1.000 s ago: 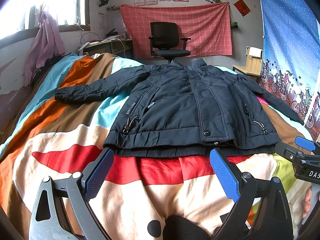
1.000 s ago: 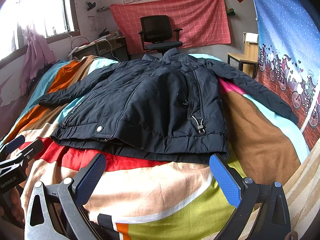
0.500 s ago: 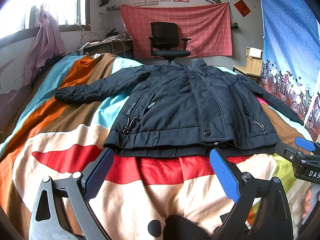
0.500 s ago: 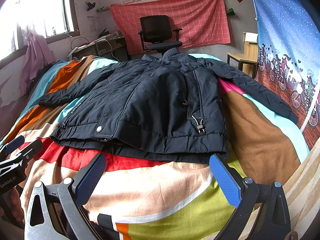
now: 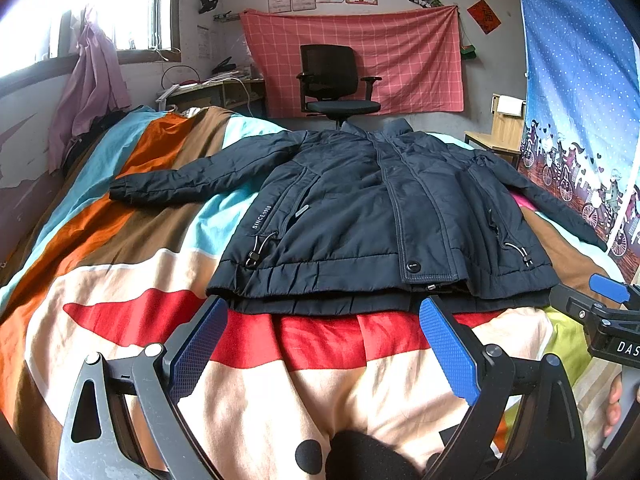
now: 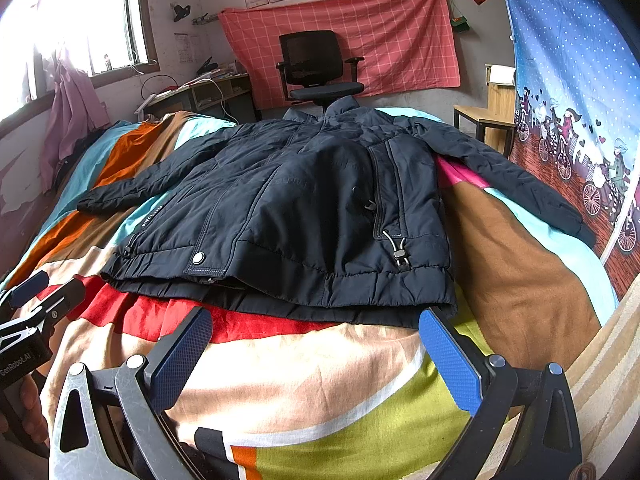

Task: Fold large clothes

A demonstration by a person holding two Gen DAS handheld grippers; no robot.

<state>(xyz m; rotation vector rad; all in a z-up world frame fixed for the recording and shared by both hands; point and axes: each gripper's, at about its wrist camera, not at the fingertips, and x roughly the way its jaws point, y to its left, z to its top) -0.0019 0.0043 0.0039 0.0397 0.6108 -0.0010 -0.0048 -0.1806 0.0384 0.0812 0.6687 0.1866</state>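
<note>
A dark navy padded jacket lies flat, front up, on the bed with both sleeves spread out; it also shows in the right wrist view. My left gripper is open and empty, hovering just short of the jacket's hem. My right gripper is open and empty, near the hem's right corner. Each gripper shows at the edge of the other's view: the right gripper and the left gripper.
The bed has a multicoloured striped cover. A black office chair and a desk stand beyond the bed. A blue curtain hangs on the right, a wooden stool beside it.
</note>
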